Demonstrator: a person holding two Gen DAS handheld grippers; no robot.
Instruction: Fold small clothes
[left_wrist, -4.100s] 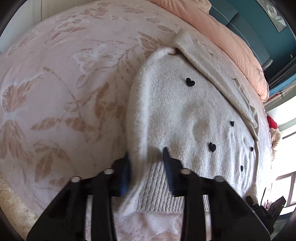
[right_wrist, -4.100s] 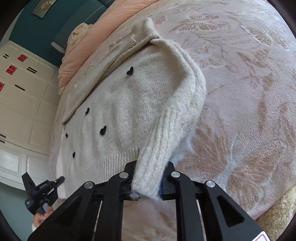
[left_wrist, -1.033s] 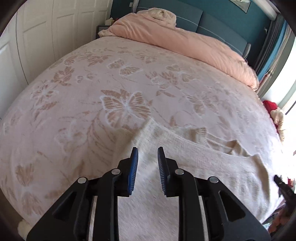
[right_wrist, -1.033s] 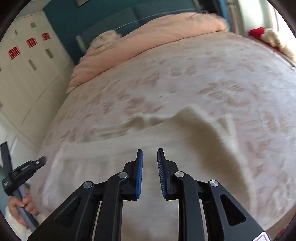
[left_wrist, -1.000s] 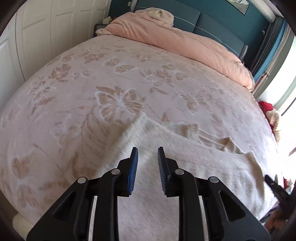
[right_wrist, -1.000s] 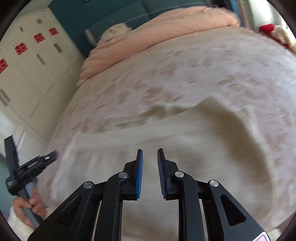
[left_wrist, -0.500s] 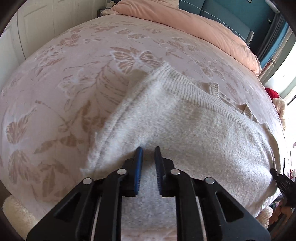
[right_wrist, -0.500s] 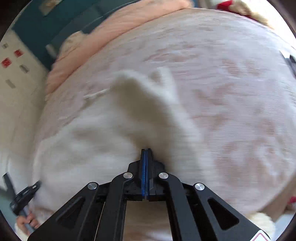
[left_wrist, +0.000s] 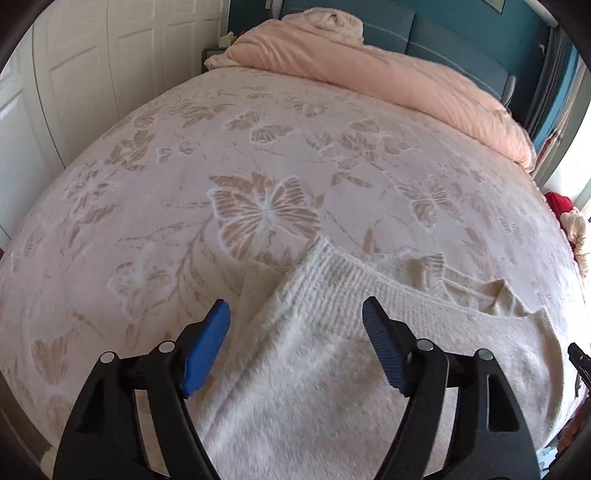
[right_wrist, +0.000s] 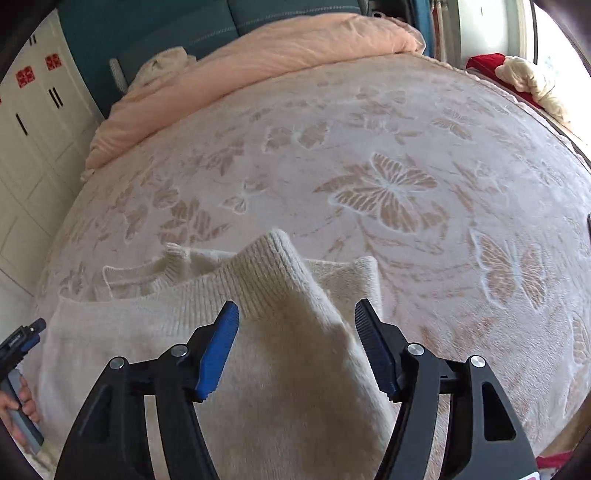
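A small cream knitted sweater (left_wrist: 332, 354) lies folded on the pink butterfly-patterned bedspread (left_wrist: 266, 155), its ribbed hem turned up over the neckline. My left gripper (left_wrist: 295, 325) is open and empty, with its blue pads hovering over the sweater's left part. In the right wrist view the sweater (right_wrist: 280, 350) has a raised ribbed corner (right_wrist: 275, 254). My right gripper (right_wrist: 295, 321) is open and empty just above that fold.
A peach duvet (left_wrist: 388, 74) is bunched at the head of the bed against a teal headboard (left_wrist: 443, 40). White wardrobe doors (left_wrist: 74, 74) stand on the left. Red and cream cloth (right_wrist: 517, 74) lies past the bed's right edge.
Both grippers have opened wide from nearly shut and let go of the sweater. Both have pulled back and up, and the folded sweater now rests on the bed.
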